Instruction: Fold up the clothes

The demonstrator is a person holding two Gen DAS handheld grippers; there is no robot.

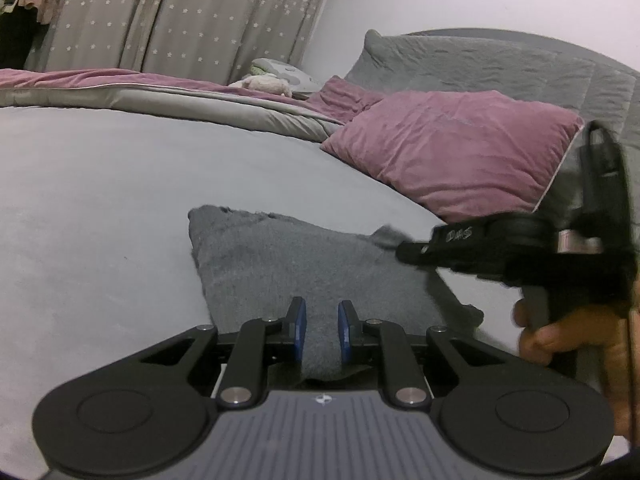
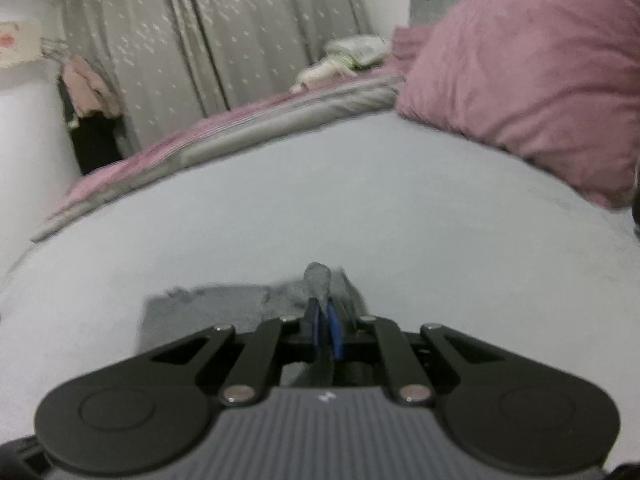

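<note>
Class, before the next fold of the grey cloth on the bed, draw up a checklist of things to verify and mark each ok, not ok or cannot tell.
1. Right gripper shut on a corner of the grey cloth: ok.
2. Left gripper gripping the cloth: not ok, its jaws stand open over it.
3. Cloth lying flat: not ok, the held corner is lifted.
4. Bed sheet bare beside the cloth: ok.
5. Pink pillow apart from the cloth: ok.
6. Cloth's near edge straight: cannot tell, hidden.

You see a dark grey garment (image 1: 304,264) on a pale grey bed (image 1: 100,208), a mauve pillow (image 1: 460,148), grey star-patterned curtains (image 1: 180,12), and blue-padded black fingers (image 1: 298,326).
</note>
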